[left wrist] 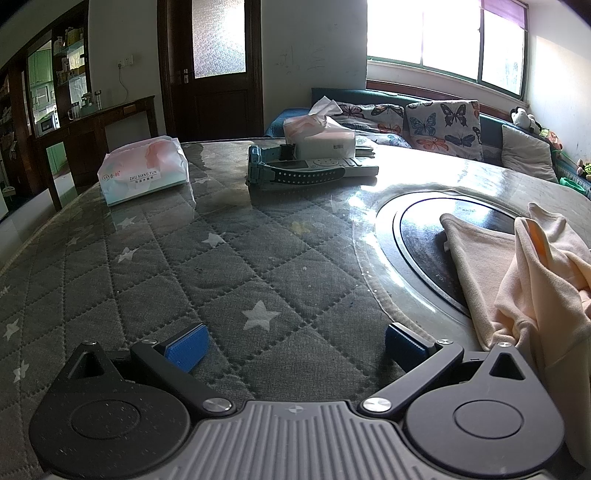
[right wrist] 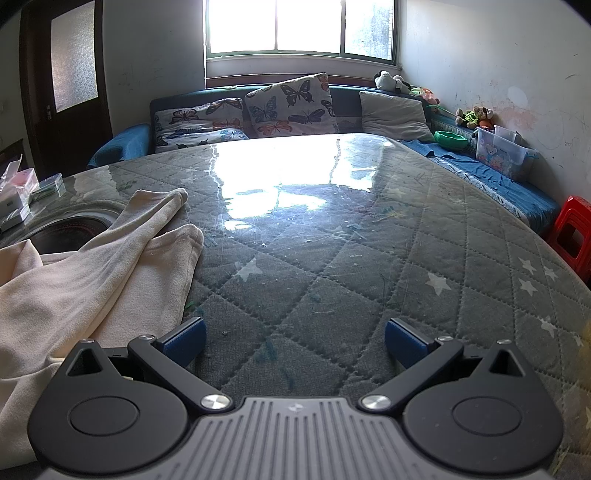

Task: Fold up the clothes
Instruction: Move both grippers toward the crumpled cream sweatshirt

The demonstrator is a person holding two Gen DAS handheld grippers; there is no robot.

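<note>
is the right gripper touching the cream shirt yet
Cannot tell. In the right wrist view the right gripper is open with only bare table between its pads, but its left finger overlaps the edge of the cream shirt, hiding any gap.

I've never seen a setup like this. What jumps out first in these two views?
A rumpled cream garment lies on the quilted star-print table, partly over a dark round inset; it sits right of the left tongs and left of the right tongs. Both tongs gape wide open, blue pads apart, holding nothing. Further back, tissue packs stand on the table, with a butterfly cushion under the bright window.
</note>
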